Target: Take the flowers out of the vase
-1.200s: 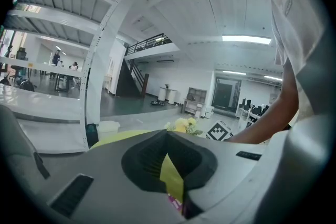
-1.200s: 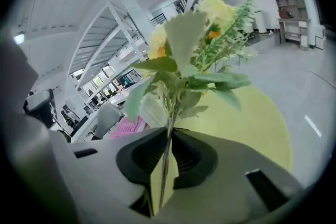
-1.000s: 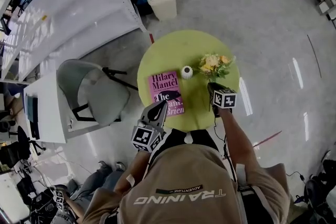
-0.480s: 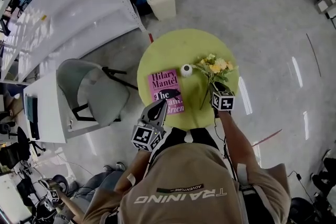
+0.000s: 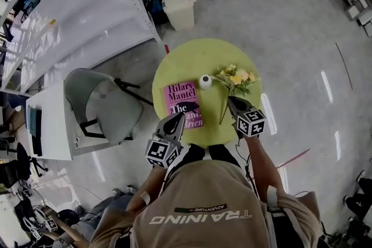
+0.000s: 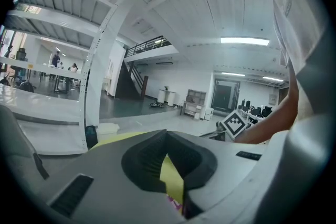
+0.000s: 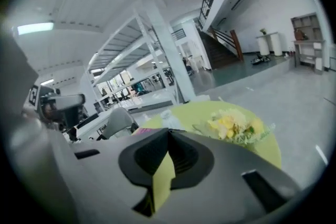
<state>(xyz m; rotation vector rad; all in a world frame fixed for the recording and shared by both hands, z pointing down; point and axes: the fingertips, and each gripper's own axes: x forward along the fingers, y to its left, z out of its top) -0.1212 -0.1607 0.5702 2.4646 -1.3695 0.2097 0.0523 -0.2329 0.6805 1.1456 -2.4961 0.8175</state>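
The bunch of yellow flowers [image 5: 235, 76] lies on the round yellow-green table [image 5: 197, 55], out of the small white vase [image 5: 206, 81]. Its stem points back toward the table's near edge. My right gripper [image 5: 231, 100] hovers just behind the blooms, right of the stem. Its jaws have just closed and nothing is between them. In the right gripper view the flowers [image 7: 233, 124] lie ahead of the shut tips [image 7: 169, 134]. My left gripper [image 5: 179, 116] is over the near edge of the pink book [image 5: 183, 103], its jaws together [image 6: 167, 136] and empty.
A grey chair [image 5: 102, 103] stands left of the table. A pale bin [image 5: 180, 3] sits beyond it on the floor. A long white desk [image 5: 75, 14] runs along the upper left.
The flowers, bunched at the right gripper's tips a second ago, now lie on the table with the stem showing. The right gripper has let go, lifted away and shut. The left gripper stayed put.
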